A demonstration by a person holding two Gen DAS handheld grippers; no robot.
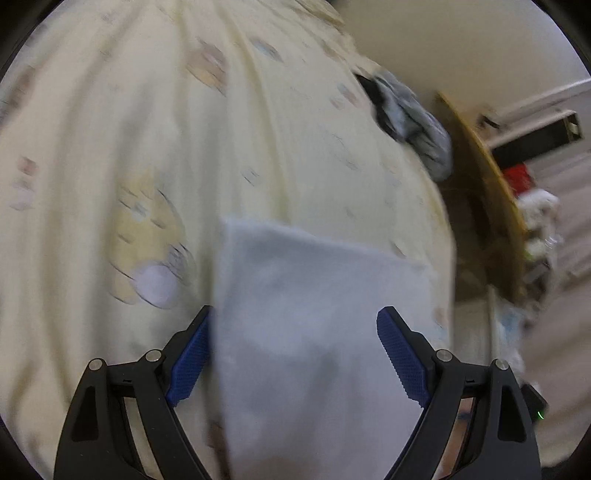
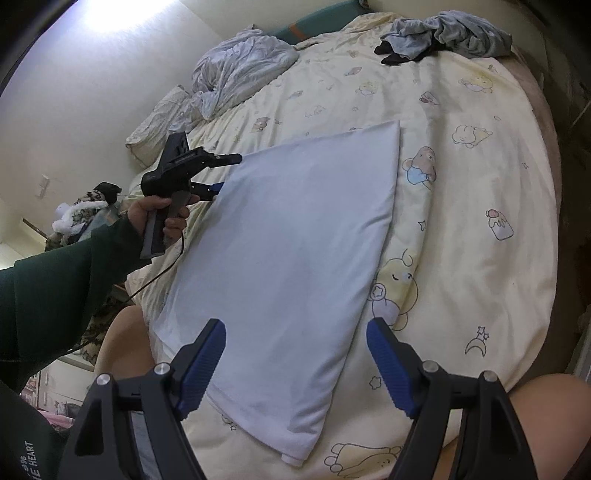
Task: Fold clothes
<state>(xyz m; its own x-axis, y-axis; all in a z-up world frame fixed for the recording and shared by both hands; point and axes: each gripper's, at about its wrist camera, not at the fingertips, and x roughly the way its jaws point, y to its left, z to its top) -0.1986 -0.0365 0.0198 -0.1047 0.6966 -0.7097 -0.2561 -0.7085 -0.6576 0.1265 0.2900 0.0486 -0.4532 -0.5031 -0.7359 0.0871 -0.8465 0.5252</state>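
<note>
We are holding both tongs spread and empty, left tongs [image 2: 218, 173] at the far edge and right tongs [image 2: 295, 363] over the near end of the shirt [image 2: 295, 236] lying folded flat on the bed [image 2: 480, 184], judging it light, limp, best pinched at corners.

Left wrist view is smearing w/ motion blur; right wrist view is staying sharp, glare blowing out top-left wall [image 2: 110, 14]. Fisheye edges are bending, darkening.
</note>
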